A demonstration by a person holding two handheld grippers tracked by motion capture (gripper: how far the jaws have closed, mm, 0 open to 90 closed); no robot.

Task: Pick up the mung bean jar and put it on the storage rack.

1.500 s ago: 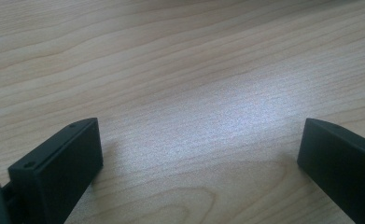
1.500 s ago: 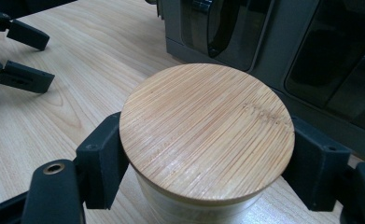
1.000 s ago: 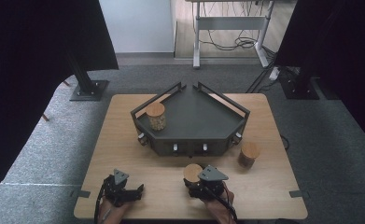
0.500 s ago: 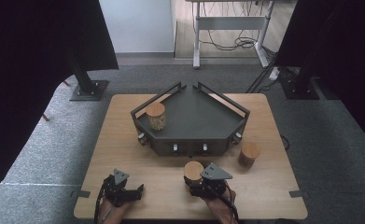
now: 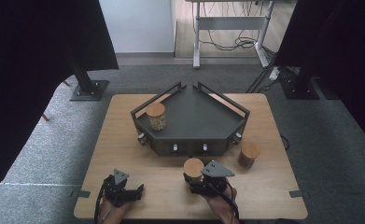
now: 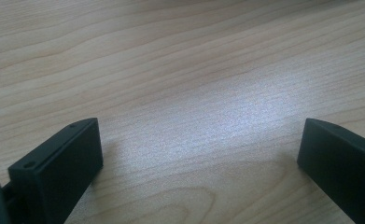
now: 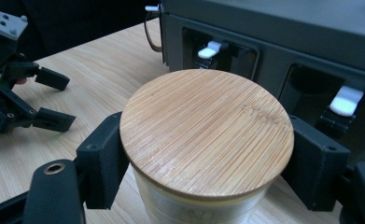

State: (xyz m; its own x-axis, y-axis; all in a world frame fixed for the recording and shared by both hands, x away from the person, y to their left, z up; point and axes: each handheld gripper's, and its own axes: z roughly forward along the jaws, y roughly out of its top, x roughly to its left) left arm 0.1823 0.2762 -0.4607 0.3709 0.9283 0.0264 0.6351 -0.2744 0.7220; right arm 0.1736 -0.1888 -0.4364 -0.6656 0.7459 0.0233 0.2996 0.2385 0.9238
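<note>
A glass jar with a round bamboo lid (image 7: 206, 130) stands on the wooden table just in front of the dark tray (image 5: 194, 116). My right gripper (image 5: 194, 175) is shut on this jar (image 5: 193, 168), one black jaw pressing each side of the glass below the lid (image 7: 208, 161). At the table's front left my left gripper (image 5: 136, 190) rests low over bare wood. Its jaws stand wide open with nothing between them (image 6: 199, 158). The right gripper view shows it off to the left (image 7: 54, 100).
A second lidded jar (image 5: 156, 115) stands on the tray's left part. A third jar (image 5: 249, 155) stands on the table right of the held one. The tray's front wall carries white latches (image 7: 346, 100). Black curtains flank the table.
The right gripper and its jar have edged slightly toward the tray. The left gripper has stayed where it was.
</note>
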